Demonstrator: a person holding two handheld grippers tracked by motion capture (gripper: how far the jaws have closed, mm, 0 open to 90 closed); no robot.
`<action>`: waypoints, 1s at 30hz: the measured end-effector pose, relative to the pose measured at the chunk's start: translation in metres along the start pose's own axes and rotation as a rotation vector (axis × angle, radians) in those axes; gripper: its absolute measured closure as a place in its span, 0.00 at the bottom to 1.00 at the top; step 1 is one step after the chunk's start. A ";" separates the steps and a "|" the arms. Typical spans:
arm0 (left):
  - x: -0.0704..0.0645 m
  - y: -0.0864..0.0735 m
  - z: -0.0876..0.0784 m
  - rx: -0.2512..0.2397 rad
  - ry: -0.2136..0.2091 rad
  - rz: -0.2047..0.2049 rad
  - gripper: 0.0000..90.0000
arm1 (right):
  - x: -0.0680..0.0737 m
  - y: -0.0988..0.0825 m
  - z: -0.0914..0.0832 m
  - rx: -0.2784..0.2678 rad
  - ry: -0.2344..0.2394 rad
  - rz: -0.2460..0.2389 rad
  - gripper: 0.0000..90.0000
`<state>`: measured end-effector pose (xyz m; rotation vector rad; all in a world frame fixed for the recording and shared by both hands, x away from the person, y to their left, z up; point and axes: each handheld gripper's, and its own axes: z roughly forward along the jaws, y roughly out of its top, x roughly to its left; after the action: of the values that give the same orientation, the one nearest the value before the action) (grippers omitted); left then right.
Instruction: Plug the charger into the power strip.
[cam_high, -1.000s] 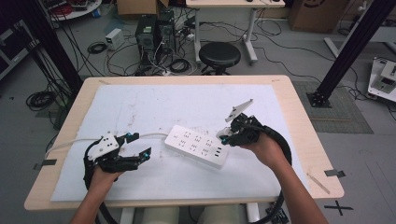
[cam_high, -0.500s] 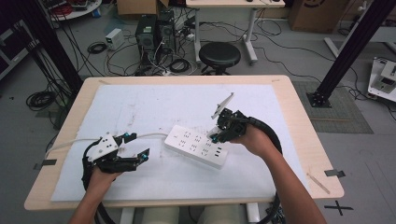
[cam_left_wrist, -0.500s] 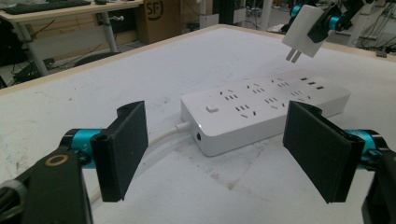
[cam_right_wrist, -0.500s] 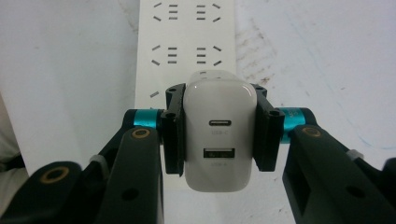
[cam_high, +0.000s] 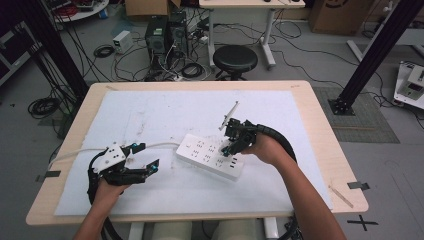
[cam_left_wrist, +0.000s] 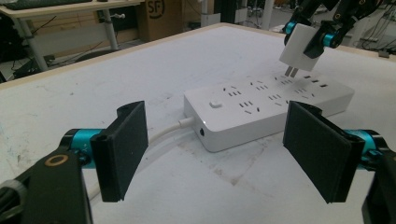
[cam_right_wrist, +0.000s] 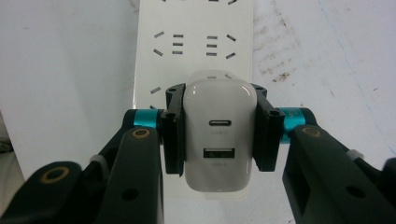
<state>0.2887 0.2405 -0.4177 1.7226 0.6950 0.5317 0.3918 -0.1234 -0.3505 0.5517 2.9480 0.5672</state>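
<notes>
A white power strip (cam_high: 210, 156) lies on the white mat, with its cable (cam_high: 75, 152) running off to the left. My right gripper (cam_high: 232, 142) is shut on a white USB charger (cam_right_wrist: 215, 130) and holds it upright, prongs just over a socket row of the strip (cam_right_wrist: 205, 28). In the left gripper view the charger (cam_left_wrist: 299, 46) hangs with its two prongs nearly touching the strip (cam_left_wrist: 261, 105). My left gripper (cam_high: 148, 156) rests left of the strip's cable end. Its jaws have just been opening and stand open (cam_left_wrist: 219, 144) with nothing between them.
The white mat (cam_high: 150, 115) covers most of the wooden table (cam_high: 320, 150). Beyond the far edge stand a black stool (cam_high: 235, 59), computer cases and loose cables on the floor. A black frame post (cam_high: 370, 55) rises at the right.
My right gripper has carried the charger leftward and slightly down, from beside the strip's right end to over its sockets. The left hand has stayed in place.
</notes>
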 end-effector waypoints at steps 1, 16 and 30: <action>0.000 0.000 0.000 0.000 0.000 -0.002 0.25 | 0.000 0.000 0.001 0.005 0.000 -0.001 0.70; 0.003 -0.002 0.003 -0.001 -0.004 -0.017 0.25 | 0.001 0.019 0.011 0.112 -0.001 -0.045 0.70; 0.002 -0.002 0.005 -0.007 -0.004 -0.029 0.25 | 0.006 0.031 0.013 0.192 -0.033 -0.040 0.70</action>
<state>0.2928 0.2389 -0.4213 1.7045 0.7132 0.5097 0.3986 -0.0897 -0.3515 0.5113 2.9928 0.2698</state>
